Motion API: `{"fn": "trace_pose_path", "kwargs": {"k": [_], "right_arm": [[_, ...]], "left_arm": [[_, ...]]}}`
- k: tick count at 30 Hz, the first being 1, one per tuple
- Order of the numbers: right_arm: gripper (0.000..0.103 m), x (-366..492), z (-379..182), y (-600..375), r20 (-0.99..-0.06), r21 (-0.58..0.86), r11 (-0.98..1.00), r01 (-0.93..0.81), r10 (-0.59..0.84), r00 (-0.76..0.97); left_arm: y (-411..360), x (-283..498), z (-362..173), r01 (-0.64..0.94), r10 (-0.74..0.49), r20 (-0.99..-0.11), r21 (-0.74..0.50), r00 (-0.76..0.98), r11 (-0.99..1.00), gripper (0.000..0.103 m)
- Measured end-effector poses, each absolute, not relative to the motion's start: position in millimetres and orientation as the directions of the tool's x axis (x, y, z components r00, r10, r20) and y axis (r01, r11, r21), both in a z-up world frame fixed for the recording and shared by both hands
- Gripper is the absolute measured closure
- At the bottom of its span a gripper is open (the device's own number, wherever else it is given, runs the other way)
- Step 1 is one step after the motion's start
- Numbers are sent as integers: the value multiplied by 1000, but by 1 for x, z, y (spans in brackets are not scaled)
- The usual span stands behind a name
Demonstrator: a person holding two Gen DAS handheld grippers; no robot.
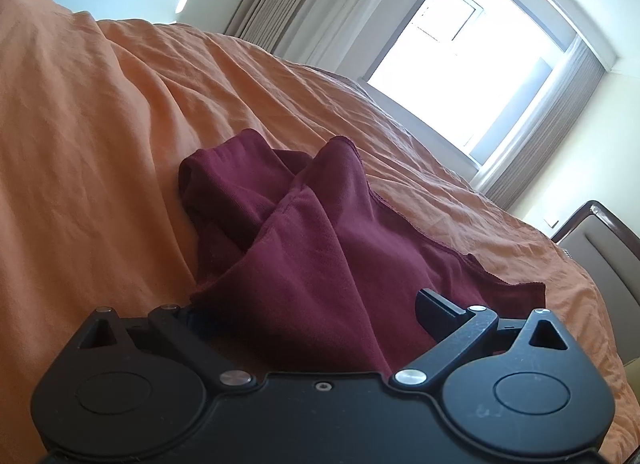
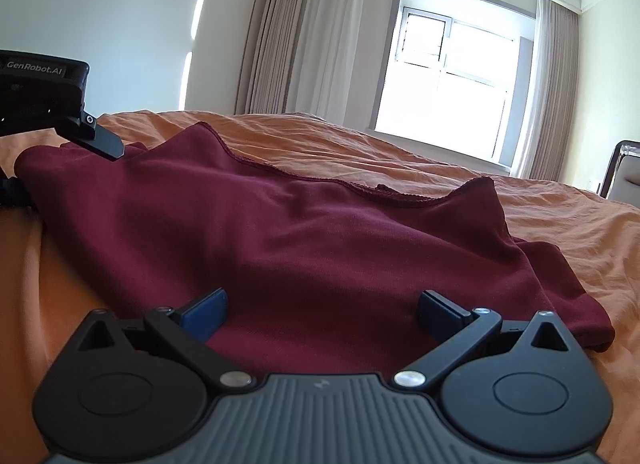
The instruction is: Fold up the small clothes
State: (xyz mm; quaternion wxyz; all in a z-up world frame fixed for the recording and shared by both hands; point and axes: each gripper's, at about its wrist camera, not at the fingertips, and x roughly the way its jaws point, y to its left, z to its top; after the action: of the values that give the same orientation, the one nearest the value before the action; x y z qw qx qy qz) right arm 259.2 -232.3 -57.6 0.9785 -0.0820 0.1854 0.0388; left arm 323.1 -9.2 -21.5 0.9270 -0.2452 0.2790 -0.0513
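Left wrist view: left gripper (image 1: 316, 304) jaws spread wide, maroon garment (image 1: 312, 232) bunched between them on orange bedsheet (image 1: 100, 136), window (image 1: 472, 60) beyond; right wrist view: right gripper (image 2: 322, 306) jaws spread apart over garment's near edge, left gripper at far left touching the cloth.

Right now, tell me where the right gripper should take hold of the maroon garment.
Probably the near hem of the maroon garment, approached low from the near side. The right gripper already straddles that edge with jaws open, and the cloth lies flat on the orange bedsheet.

Bedroom: orange-sheeted bed (image 2: 400, 156), curtained window (image 2: 452, 68).
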Motion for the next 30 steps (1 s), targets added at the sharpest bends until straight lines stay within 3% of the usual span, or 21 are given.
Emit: {"fn": "trace_pose_path", "kwargs": {"k": [12,18,20,23,30], "right_arm": [[0,259,-58,-234,-369,-121,986,-111,59,928],[0,258,-59,-236,-367,-106,988,-114,68,928],[0,258,-58,-237,-367,-101,988,-116,71,927],[0,258,-58,-238,-367,-91,989,-118,77,927],[0,255,-56,-242,-357,-66,991,-120,88,930]], "left_arm": [[-6,323,-23,-99,-152,-489,-450,859,888,27],[9,324,-22,-157,-122,-479,-500,869,851,50],[10,325,-22,-163,-114,-481,-497,869,853,67],[8,323,-20,-157,-113,-471,-496,875,854,78],[-9,321,-5,-119,-79,-441,-405,894,907,85]]}}
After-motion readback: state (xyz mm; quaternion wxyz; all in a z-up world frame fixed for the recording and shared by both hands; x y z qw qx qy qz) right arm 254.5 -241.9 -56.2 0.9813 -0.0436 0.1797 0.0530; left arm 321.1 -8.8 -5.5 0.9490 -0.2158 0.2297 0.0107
